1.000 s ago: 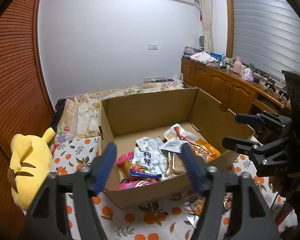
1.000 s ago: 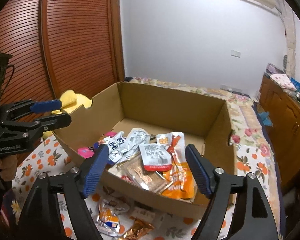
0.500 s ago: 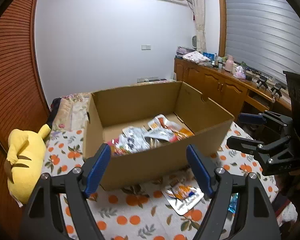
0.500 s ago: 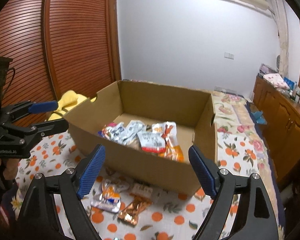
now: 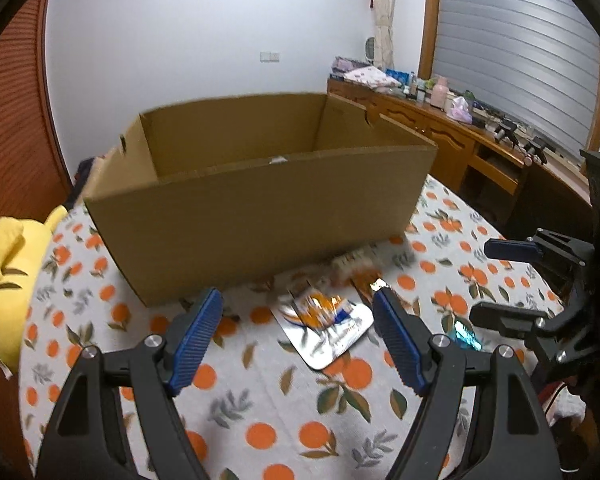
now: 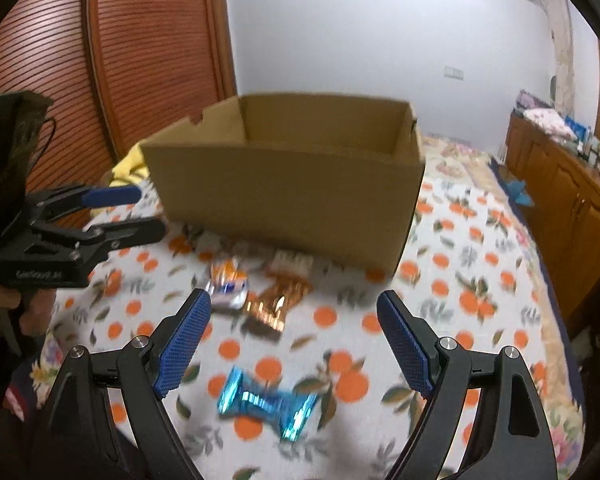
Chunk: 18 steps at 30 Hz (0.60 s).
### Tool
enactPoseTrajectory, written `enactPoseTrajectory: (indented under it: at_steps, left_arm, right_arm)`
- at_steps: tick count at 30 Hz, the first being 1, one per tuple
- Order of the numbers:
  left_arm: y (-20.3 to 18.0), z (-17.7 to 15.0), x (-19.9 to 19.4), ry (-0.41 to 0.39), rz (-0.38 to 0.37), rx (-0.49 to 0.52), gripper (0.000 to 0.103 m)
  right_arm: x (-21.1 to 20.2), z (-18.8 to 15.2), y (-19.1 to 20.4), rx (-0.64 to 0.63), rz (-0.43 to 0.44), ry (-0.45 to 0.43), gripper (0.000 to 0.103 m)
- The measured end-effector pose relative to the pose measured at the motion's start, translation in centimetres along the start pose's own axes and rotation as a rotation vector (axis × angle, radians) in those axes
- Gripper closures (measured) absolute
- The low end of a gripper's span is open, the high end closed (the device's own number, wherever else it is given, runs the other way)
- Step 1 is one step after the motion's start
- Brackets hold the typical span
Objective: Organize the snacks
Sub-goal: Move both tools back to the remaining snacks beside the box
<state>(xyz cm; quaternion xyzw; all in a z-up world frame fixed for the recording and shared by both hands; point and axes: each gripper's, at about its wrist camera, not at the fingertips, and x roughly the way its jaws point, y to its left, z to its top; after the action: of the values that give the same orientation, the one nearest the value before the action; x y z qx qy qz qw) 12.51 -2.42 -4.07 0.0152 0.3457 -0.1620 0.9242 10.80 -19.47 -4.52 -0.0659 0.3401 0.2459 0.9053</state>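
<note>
My left gripper [image 5: 298, 334] and right gripper [image 6: 294, 340] are both wide apart and hold nothing. The box [image 5: 260, 216] stands on the cloth [image 5: 260, 400]. Before it lie a silver packet [image 5: 326, 326], a copper packet [image 6: 274, 304] and a blue candy [image 6: 266, 402].

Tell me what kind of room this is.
Most likely a bedroom at home: a floral bedspread lies beyond the cardboard box, with a yellow plush toy and a cluttered wooden dresser nearby.
</note>
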Motion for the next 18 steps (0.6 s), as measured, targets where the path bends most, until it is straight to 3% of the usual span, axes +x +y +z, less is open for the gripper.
enactPoseTrajectory:
  at_steps: [13, 18]
  left_arm:
    - [0.0, -2.7, 1.6, 0.061, -0.027, -0.029, 0.025]
    - [0.2, -2.9, 2.1, 0.067, -0.029, -0.040, 0.025]
  right_arm:
    - [0.3, -5.3, -0.2, -0.040, -0.018, 0.127, 0.016]
    - [1.5, -5.7, -0.3, -0.043, -0.027, 0.156, 0.016]
